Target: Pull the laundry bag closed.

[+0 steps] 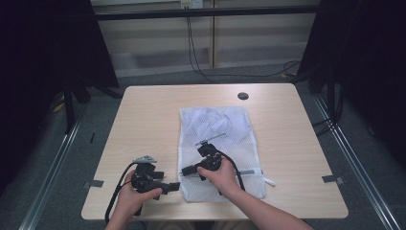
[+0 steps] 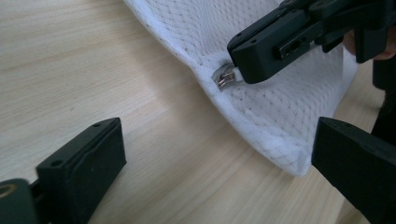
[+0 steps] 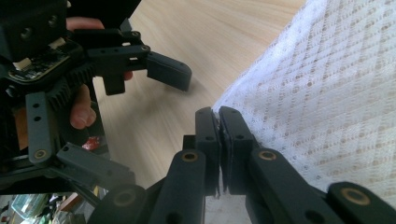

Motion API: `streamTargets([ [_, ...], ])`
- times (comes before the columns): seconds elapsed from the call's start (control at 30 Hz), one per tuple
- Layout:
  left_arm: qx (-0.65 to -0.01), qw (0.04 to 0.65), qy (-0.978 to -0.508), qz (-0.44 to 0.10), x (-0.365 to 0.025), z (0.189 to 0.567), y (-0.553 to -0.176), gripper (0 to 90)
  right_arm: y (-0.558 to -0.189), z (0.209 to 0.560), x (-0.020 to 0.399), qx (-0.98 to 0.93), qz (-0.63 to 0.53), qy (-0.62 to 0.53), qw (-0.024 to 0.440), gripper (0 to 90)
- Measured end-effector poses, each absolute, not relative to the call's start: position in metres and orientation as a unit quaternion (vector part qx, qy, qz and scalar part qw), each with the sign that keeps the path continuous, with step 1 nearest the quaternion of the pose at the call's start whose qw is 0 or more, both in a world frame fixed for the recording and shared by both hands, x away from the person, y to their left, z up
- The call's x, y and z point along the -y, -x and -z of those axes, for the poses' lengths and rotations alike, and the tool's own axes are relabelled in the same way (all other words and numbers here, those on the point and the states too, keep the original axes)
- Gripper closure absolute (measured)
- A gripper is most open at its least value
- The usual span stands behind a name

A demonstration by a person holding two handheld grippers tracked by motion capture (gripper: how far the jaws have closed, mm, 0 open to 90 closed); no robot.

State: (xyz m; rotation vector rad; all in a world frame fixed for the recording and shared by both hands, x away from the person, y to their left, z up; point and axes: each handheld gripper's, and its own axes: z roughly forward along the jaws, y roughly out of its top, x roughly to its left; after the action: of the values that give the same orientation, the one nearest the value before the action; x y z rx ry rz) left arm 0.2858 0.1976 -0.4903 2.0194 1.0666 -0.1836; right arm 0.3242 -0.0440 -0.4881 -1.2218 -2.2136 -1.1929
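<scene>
White mesh bag [image 1: 218, 143] lying flat on a light wood table [image 1: 143, 124], long side running away from the person, near end close to the front edge. Crumpled pale contents visible through the mesh in the far half. Dark round grommet [image 1: 243, 96] set in the tabletop beyond the bag.

Right gripper [image 1: 187, 170] reaching in over the bag's near left edge, held in the right hand [image 1: 221, 175]. Jaws pressed together at that edge, pinching a small metal zip pull [image 2: 224, 77] right at the seam, as seen from the left gripper view; from the right gripper view, the two black jaws closed flat against each other with mesh alongside.

Left gripper [image 1: 170, 187] held in the left hand [image 1: 131, 196] just off the bag's near left corner, low over bare wood, pointing toward the bag. Jaws spread wide with nothing between them; in its own view, the bag's corner just inside the far jaw, apart from it.

Black cable [image 1: 114, 196] looping from the left gripper toward the front edge. Grey tape tabs [image 1: 333, 179] at the table's sides. Grey floor and wall cables beyond.
</scene>
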Motion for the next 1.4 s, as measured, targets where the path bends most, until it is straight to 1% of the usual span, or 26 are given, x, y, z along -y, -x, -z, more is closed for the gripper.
streamTargets([
  [0.03, -0.426, 0.411, -0.803, 0.073, -0.197, 0.491, -0.286, 3.8, -0.324, 0.487, 0.044, 0.778, 0.421, 0.432, 0.174, 86.9],
  [0.13, -0.432, 0.411, -0.799, 0.08, -0.195, 0.492, -0.287, 8.9, -0.324, 0.486, 0.045, 0.777, 0.422, 0.432, 0.176, 86.9],
  [0.2, -0.433, 0.413, -0.797, 0.081, -0.195, 0.493, -0.288, 15.6, -0.325, 0.485, 0.046, 0.774, 0.427, 0.433, 0.179, 86.9],
  [0.23, -0.437, 0.417, -0.793, 0.082, -0.193, 0.494, -0.288, 15.8, -0.325, 0.484, 0.047, 0.773, 0.427, 0.433, 0.18, 86.9],
  [0.33, -0.434, 0.425, -0.79, 0.081, -0.192, 0.494, -0.29, 20.8, -0.325, 0.483, 0.048, 0.769, 0.431, 0.435, 0.181, 86.9],
  [0.4, -0.433, 0.428, -0.789, 0.084, -0.192, 0.494, -0.29, 25.7, -0.324, 0.482, 0.048, 0.769, 0.432, 0.435, 0.182, 86.9],
  [0.43, -0.432, 0.429, -0.788, 0.085, -0.191, 0.494, -0.291, 25.7, -0.324, 0.482, 0.048, 0.769, 0.432, 0.435, 0.182, 86.9],
  [0.47, -0.432, 0.434, -0.785, 0.09, -0.189, 0.495, -0.291, 30.2, -0.324, 0.482, 0.049, 0.767, 0.435, 0.434, 0.185, 86.9],
  [0.57, -0.432, 0.432, -0.786, 0.097, -0.188, 0.496, -0.292, 31.5, -0.324, 0.481, 0.049, 0.766, 0.436, 0.435, 0.183, 86.9],
  [0.6, -0.432, 0.435, -0.783, 0.107, -0.185, 0.496, -0.292, 34.6, -0.325, 0.48, 0.05, 0.764, 0.441, 0.433, 0.185, 86.9],
  [0.77, -0.433, 0.442, -0.777, 0.114, -0.182, 0.497, -0.295, 40.2, -0.324, 0.479, 0.05, 0.764, 0.444, 0.431, 0.183, 86.9],
  [0.93, -0.435, 0.449, -0.771, 0.124, -0.18, 0.498, -0.296, 49.6, -0.324, 0.478, 0.051, 0.764, 0.445, 0.43, 0.18, 86.8],
  [1.03, -0.433, 0.451, -0.768, 0.139, -0.178, 0.498, -0.297, 54.3, -0.324, 0.477, 0.052, 0.763, 0.449, 0.429, 0.18, 86.8],
  [1.23, -0.437, 0.452, -0.763, 0.15, -0.175, 0.499, -0.298, 62.0, -0.324, 0.476, 0.053, 0.764, 0.448, 0.427, 0.18, 86.9],
  [1.4, -0.439, 0.455, -0.76, 0.15, -0.174, 0.499, -0.299, 62.8, -0.324, 0.476, 0.053, 0.763, 0.452, 0.426, 0.178, 86.9],
])
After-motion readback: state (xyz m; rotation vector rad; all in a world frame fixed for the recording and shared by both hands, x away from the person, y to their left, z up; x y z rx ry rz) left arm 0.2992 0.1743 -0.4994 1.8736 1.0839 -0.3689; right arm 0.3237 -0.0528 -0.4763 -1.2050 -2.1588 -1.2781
